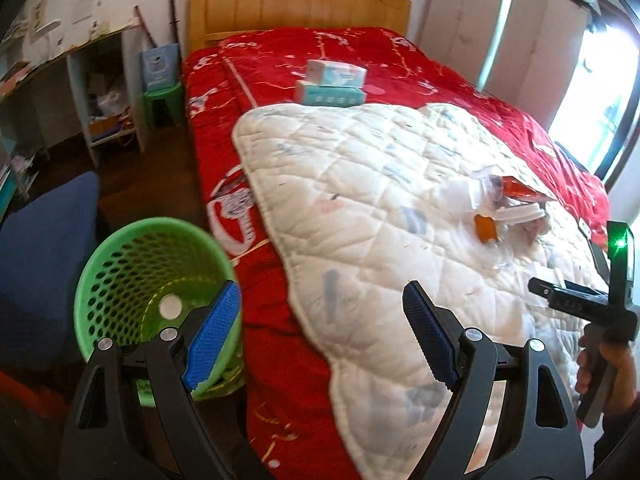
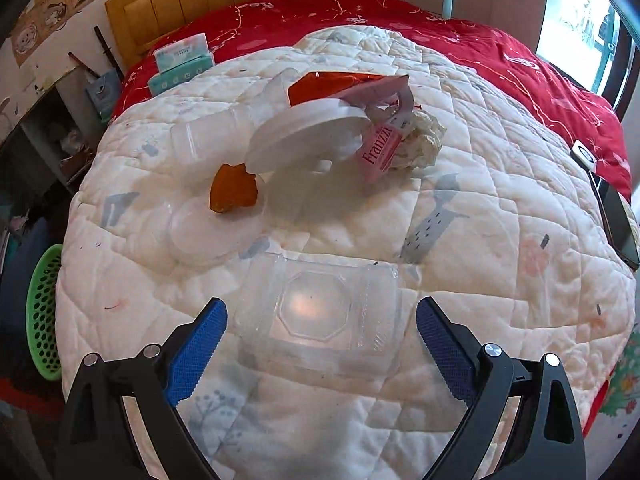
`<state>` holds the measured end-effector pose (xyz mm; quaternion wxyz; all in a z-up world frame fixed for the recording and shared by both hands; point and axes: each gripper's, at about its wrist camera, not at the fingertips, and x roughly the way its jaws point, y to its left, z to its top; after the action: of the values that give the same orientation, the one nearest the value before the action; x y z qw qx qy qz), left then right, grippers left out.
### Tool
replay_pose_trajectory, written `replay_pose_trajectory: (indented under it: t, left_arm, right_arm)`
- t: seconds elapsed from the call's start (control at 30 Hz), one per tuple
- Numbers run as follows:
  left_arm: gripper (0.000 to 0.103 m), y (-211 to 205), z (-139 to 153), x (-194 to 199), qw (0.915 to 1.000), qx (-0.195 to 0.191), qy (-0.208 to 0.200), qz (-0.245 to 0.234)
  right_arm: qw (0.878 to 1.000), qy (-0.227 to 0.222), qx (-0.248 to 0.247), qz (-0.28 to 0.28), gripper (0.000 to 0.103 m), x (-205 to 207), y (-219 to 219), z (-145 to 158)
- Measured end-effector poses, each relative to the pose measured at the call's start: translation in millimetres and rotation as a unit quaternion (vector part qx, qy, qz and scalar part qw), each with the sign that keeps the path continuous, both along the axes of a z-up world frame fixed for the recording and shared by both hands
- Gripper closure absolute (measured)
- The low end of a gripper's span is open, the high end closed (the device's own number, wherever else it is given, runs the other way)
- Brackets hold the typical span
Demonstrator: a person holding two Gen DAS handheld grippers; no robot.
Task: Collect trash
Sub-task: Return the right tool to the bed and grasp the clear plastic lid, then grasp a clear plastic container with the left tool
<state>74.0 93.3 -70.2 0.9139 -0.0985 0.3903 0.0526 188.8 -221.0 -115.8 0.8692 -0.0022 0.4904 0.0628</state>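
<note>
A green mesh trash basket stands on the floor beside the bed; it also shows at the left edge of the right wrist view. My left gripper is open and empty, over the bed's edge next to the basket. Trash lies on the white quilt: a clear plastic clamshell box, a white lid, an orange scrap, a pink Franzzi wrapper, a crumpled tissue, a red-orange packet. My right gripper is open, its jaws on either side of the clamshell box.
Two tissue packs are stacked on the red bedspread near the wooden headboard. A dark phone lies at the quilt's right edge. A blue cushion, a green stool and shelves are left of the bed.
</note>
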Motion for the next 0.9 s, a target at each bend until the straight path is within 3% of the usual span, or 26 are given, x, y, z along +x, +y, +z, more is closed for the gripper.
replay_pose_trajectory:
  t: [0.07, 0.13, 0.37, 0.57, 0.9]
  left_arm:
    - [0.021, -7, 0, 9, 0.9999, 0.003, 0.0, -0.01]
    - [0.021, -17, 0, 21, 0.9997, 0.004, 0.002, -0.024]
    - [0.021, -55, -2, 64, 0.9969, 0.013, 0.002, -0.078]
    - [0.021, -89, -11, 113, 0.9923, -0.012, 0.007, -0.123]
    - [0.026, -117, -34, 180, 0.9882, -0.044, 0.025, -0.145]
  right_arm:
    - [1.0, 0.0, -0.003, 0.003, 0.022, 0, 1, -1]
    - [1.0, 0.003, -0.005, 0.008, 0.026, -1, 1, -1]
    - [1.0, -0.005, 0.003, 0.02, 0.027, -11, -6, 9]
    - [0.999, -0.014, 0.018, 0.027, 0.027, -22, -17, 21]
    - [0.999, -0.019, 0.037, 0.035, 0.027, -28, -29, 29]
